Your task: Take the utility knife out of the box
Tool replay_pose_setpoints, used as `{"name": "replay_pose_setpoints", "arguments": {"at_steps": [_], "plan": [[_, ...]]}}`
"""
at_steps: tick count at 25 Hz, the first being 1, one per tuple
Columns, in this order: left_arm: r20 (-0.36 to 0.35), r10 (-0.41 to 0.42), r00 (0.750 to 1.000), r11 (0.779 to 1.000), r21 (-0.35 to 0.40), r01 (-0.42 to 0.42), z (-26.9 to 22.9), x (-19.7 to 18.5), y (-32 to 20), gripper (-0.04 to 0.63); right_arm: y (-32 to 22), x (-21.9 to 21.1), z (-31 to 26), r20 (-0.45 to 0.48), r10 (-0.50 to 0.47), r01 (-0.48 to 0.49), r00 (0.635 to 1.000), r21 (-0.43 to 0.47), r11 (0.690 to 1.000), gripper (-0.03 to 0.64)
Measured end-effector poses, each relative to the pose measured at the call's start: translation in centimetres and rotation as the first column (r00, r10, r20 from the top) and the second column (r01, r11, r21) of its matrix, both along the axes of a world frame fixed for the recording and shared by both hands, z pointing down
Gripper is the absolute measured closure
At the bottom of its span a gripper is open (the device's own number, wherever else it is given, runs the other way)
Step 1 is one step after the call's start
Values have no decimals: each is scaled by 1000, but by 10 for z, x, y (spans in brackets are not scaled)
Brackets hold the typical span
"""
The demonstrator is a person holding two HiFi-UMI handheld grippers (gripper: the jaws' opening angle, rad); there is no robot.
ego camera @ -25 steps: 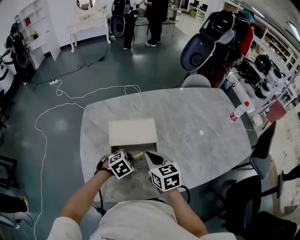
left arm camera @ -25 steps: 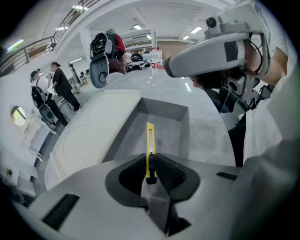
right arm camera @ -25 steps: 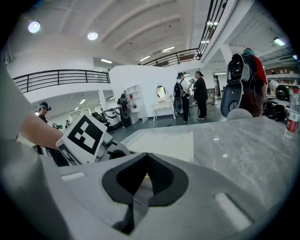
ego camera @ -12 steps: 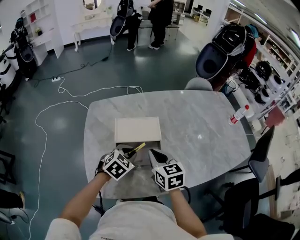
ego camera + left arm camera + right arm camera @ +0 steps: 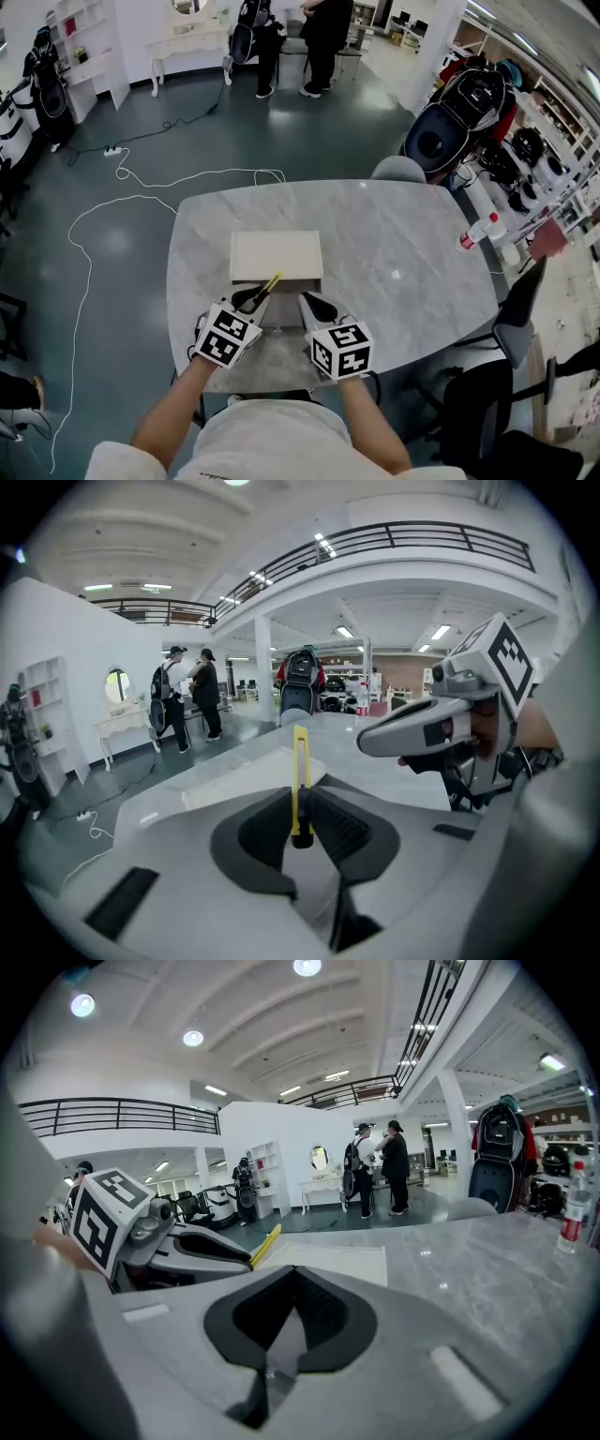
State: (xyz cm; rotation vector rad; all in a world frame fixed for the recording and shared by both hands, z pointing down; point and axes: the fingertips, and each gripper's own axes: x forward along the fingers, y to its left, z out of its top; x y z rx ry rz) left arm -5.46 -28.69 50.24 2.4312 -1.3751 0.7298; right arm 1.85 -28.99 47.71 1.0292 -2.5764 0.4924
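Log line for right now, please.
left gripper: shut on knife | knife: tilted up at box near edge | right gripper: shut, empty | box: on table

Brightness: bright, even white indoor light in all views.
Sources: round ceiling lamps (image 5: 192,1038) from 10 to 12 o'clock in the right gripper view.
Glare: small white spot on the marble surface (image 5: 412,234), head view, toward 3 o'clock.
Shadows: soft and faint.
Distortion: strong fisheye, with black corners in both gripper views.
Focus: utility knife (image 5: 300,761) crisp; left tongs (image 5: 300,829) housing blurred at 6 o'clock.
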Motion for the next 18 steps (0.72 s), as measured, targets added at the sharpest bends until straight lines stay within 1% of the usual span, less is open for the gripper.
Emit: {"name": "replay_pose_setpoints", "arguments": {"at_steps": [3, 5, 8, 12, 15, 18], "plan": [[-75, -51, 996, 999, 13, 52, -7, -2, 4, 535, 0, 1, -3, 0, -4, 4, 1000, 8, 1000, 612], [-106, -73, 992, 997, 26, 77, -9, -4, 5, 535, -1, 1, -4, 2, -7, 7, 1000, 12, 1000, 612], [-127, -110, 986, 992, 43, 116, -11, -10, 7, 535, -3, 0, -8, 1, -13, 13, 1000, 20, 1000, 612], [-164, -166, 972, 981, 74, 180, -19, -15, 8, 535, -2, 1, -9, -4, -28, 28, 1000, 27, 999, 612], [-173, -178, 969, 977, 91, 195, -22, -15, 9, 535, -1, 0, -9, -13, -42, 42, 999, 35, 999, 612], [-179, -185, 966, 975, 87, 202, -23, -15, 8, 535, -1, -1, -10, -24, -49, 50, 999, 36, 998, 612]]}}
